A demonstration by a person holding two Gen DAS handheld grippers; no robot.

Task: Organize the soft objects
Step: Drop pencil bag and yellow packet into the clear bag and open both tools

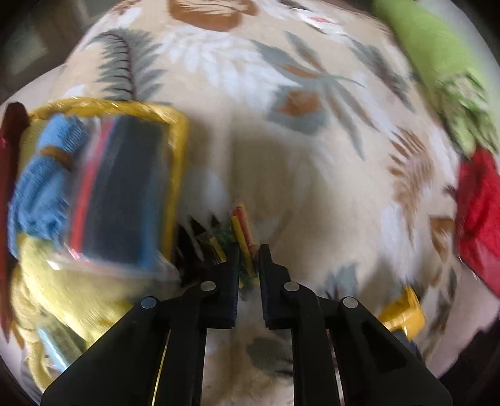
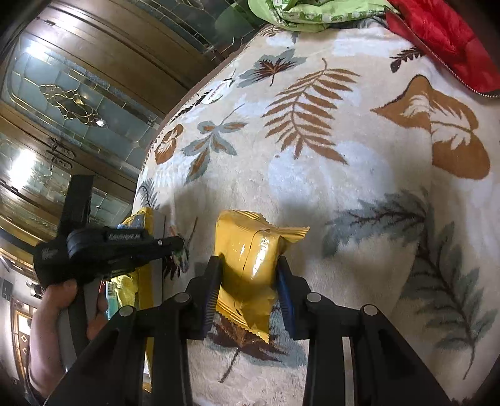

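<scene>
Packet (image 2: 250, 265), gold, sits clamped in right tool (image 2: 248, 281); left tool (image 1: 248, 265) has pinched a striped wrapper (image 1: 242, 237). Next likely: carry both to basket (image 1: 178, 162).

surface: leaf-print blanket (image 2: 359, 175) | on it: yellow basket (image 1: 179, 162), green cloth (image 2: 300, 15), red jacket (image 2: 443, 34)

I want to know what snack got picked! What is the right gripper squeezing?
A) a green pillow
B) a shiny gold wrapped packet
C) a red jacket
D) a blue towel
B: in the right wrist view, the right gripper has its jaws pressed against both sides of the shiny gold packet, above the leaf-print blanket.
</scene>
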